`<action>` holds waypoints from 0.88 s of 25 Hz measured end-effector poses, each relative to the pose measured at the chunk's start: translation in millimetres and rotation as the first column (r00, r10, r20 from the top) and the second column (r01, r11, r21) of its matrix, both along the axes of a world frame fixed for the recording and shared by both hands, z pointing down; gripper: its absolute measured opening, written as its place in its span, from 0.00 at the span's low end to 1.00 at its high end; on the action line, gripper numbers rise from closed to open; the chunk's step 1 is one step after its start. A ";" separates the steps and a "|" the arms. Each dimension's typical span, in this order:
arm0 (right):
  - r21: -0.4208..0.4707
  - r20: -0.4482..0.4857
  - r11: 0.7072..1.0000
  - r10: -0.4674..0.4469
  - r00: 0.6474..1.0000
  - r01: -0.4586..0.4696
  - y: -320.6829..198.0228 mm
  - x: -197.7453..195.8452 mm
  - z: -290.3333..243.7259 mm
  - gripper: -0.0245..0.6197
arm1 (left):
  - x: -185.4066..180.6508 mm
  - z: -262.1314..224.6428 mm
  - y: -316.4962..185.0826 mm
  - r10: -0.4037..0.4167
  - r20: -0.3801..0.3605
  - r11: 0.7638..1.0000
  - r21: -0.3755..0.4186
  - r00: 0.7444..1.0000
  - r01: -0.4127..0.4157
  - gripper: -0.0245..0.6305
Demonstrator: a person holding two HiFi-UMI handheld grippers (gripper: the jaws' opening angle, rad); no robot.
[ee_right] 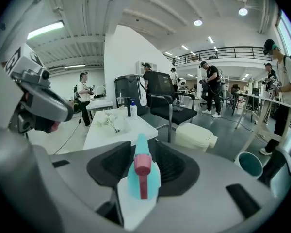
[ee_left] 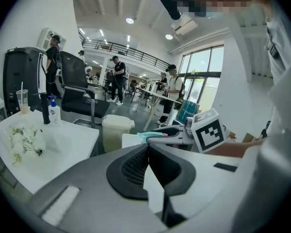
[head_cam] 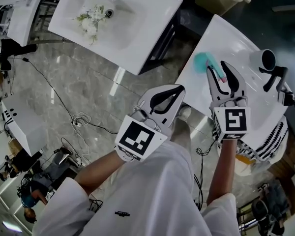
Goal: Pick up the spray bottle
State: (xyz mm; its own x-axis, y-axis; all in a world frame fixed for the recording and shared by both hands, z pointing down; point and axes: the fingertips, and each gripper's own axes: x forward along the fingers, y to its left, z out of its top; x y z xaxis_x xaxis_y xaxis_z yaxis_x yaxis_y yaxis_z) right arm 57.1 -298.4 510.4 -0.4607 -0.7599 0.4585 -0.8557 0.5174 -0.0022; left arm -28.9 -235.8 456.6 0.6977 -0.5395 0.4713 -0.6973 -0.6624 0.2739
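A teal spray bottle (head_cam: 202, 61) with a pink trigger lies on a white table (head_cam: 238, 41) at the right of the head view. My right gripper (head_cam: 217, 67) reaches over the table edge, jaws wide apart on either side of the bottle's trigger end. In the right gripper view the bottle (ee_right: 143, 181) lies between the jaws of the right gripper (ee_right: 143, 149), its pink nozzle toward the camera, and the pads do not press on it. My left gripper (head_cam: 180, 89) hovers beside the table, off its near edge, jaws together and holding nothing. In the left gripper view the left gripper (ee_left: 147, 147) is likewise shut.
A second white table (head_cam: 137, 38) with a flower sprig (head_cam: 92, 17) stands at the upper left. A black-and-white device (head_cam: 268, 61) sits at the right table's far side. Cables (head_cam: 81, 119) lie on the marble floor. A white bin (ee_right: 196, 135), a chair (ee_right: 169, 106) and people stand beyond.
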 end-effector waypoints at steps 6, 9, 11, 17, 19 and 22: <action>-0.015 -0.001 1.000 -0.012 1.000 0.012 -3.8 -3.1 10.6 0.27 | -4.1 6.7 -0.8 0.000 0.011 1.000 -0.009 1.000 0.000 0.05; -0.005 -0.008 1.000 -0.019 1.000 0.019 -4.6 -3.1 13.2 0.18 | -4.3 9.5 -0.9 0.000 0.014 1.000 -0.011 1.000 0.000 0.05; 0.009 -0.011 1.000 -0.028 1.000 0.028 -5.3 -4.5 12.0 0.17 | -3.7 10.6 -0.7 0.001 0.013 1.000 -0.012 1.000 0.000 0.05; 0.008 -0.009 1.000 -0.023 1.000 0.023 -3.8 -5.0 11.6 0.16 | -2.1 9.4 1.8 0.007 0.011 1.000 -0.011 1.000 -0.007 0.05; 0.007 -0.012 1.000 -0.020 1.000 0.020 -3.4 -5.1 11.6 0.16 | -1.9 7.7 1.7 0.008 0.009 1.000 -0.008 1.000 -0.008 0.05; 0.007 -0.020 1.000 -0.011 1.000 0.011 -2.0 -4.0 9.2 0.16 | -0.3 3.9 1.9 0.011 0.007 1.000 -0.001 1.000 -0.011 0.05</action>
